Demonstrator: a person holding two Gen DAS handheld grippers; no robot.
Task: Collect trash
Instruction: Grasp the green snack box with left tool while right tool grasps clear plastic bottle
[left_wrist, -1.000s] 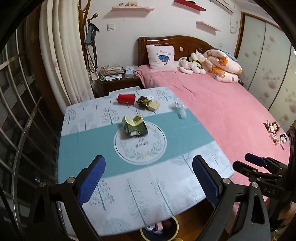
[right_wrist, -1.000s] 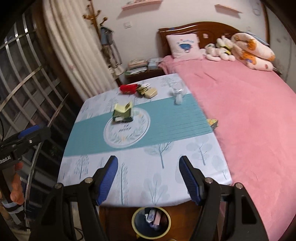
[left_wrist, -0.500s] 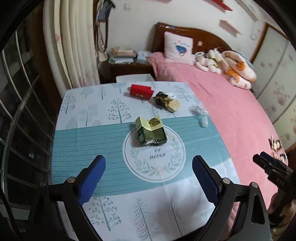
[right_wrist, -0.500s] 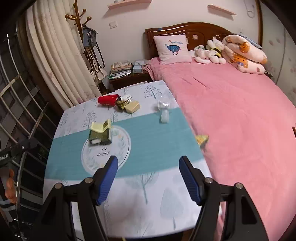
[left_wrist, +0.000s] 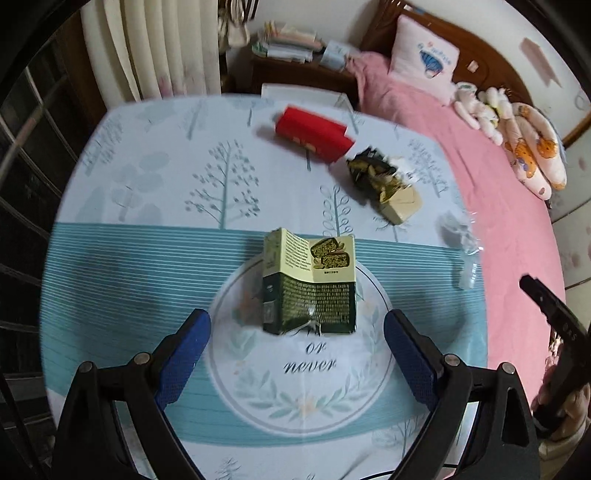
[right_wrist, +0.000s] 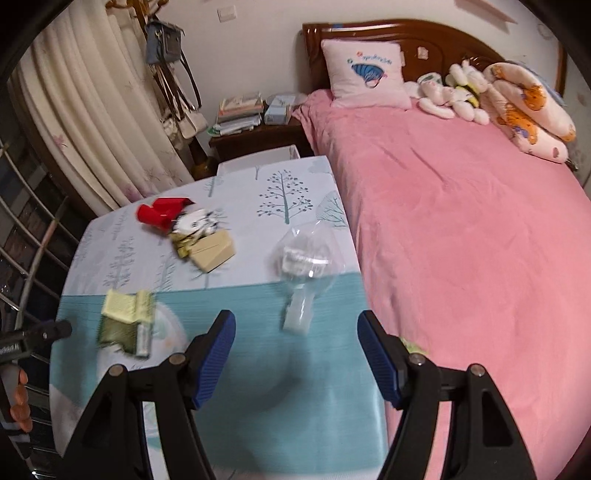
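Bed (right_wrist: 461, 229): pink cover, fills the right of the right wrist view, touching the table's right edge; pillow (right_wrist: 365, 75) and soft toys (right_wrist: 458, 96) at the headboard, upper right.

Table (left_wrist: 140, 280): tree-print cloth with a teal band, fills the centre of the left wrist view.

Curtain (right_wrist: 88, 122): cream, upper left.

Nightstand (right_wrist: 255, 136): behind the table, upper centre, stacked with books.

Green snack box (left_wrist: 309, 286): opened, flap raised, lying on the round print at frame centre, just beyond the left gripper's tips, nothing between it and them.

Red packet (left_wrist: 314, 133): upper centre of the table, blurred.

Crumpled wrapper with tan box (left_wrist: 384, 184): touching each other, just right of and below the red packet.

Clear plastic wrapping (right_wrist: 304, 266): centre of the right wrist view, ahead of the right gripper, near the table's right edge.

Left gripper (left_wrist: 297, 358): 2 blue-padded fingers spread wide at bottom centre, grasping nothing, apart from the box.

Right gripper (right_wrist: 297, 360): 2 fingers spread wide at bottom centre, empty, above the teal band.
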